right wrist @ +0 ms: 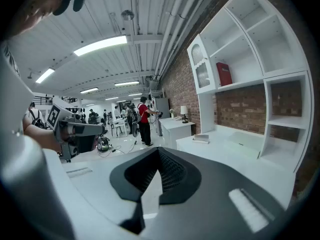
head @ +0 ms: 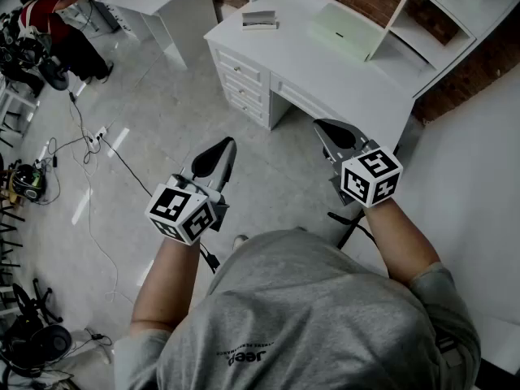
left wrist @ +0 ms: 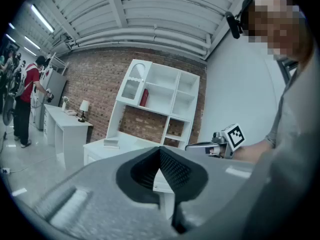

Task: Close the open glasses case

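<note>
1. glasses case [head: 258, 20]: a small pale case that lies on the white worktop [head: 301, 55], near the far left corner as the head view shows it. its lid seems to stand up, though it is too small to be sure. it is well apart from both tongs.
2. at the far left a person in a red top [head: 49, 15] stands among other gear, and cables [head: 85, 140] trail over the grey floor [head: 162, 96].
3. left tongs [head: 223, 146]: held in the air over the floor, pointing towards the worktop. the left gripper view shows the two tips pressed together with nothing between them.
4. right tongs [head: 327, 126]: held beside the left ones, close to the worktop's front edge. the tips are closed tight and hold nothing.
5. a flat pale green box [head: 345, 31] lies on the worktop to the right of the glasses case, just beside the white shelf unit [head: 443, 23] that stands against the brick wall [head: 479, 63].
</note>
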{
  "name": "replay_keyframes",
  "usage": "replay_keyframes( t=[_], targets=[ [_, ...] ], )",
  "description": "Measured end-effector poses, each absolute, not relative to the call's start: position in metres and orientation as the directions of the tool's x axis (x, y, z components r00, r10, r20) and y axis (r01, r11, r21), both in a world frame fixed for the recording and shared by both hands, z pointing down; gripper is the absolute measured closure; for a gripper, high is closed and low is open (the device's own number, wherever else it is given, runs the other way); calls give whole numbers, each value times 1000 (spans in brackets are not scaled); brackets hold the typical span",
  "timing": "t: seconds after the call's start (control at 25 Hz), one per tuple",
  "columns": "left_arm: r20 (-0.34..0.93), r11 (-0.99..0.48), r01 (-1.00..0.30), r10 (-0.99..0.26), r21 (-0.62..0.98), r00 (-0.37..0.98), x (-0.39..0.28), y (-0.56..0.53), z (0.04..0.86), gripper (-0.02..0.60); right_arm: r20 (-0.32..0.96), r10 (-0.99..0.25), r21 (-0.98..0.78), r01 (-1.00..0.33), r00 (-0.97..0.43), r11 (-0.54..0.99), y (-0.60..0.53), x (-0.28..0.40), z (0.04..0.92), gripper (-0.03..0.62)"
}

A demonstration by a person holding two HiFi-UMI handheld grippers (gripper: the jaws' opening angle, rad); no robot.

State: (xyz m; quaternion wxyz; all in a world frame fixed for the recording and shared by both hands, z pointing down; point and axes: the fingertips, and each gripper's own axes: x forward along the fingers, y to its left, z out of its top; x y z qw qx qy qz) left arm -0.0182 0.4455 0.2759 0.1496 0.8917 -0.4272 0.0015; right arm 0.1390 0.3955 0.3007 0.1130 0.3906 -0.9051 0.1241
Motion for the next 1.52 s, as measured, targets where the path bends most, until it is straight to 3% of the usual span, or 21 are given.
replay_keyframes(
  t=[0.68, 1.24, 1.52],
  targets=[
    [113, -559, -784, -790, 270, 602, -2, 427, 266, 584, 282, -681, -148, -732, -675, 665, 372, 169, 292, 585],
    [85, -561, -789, -799, 250, 595, 84, 394, 247, 584, 269, -673, -136, -719, -689, 682, 345, 253, 279, 585],
    [89, -561, -791, -799, 243, 594, 83, 359, 252, 584, 271, -670, -140, -717, -691, 682, 307, 254, 287, 585]
  ],
)
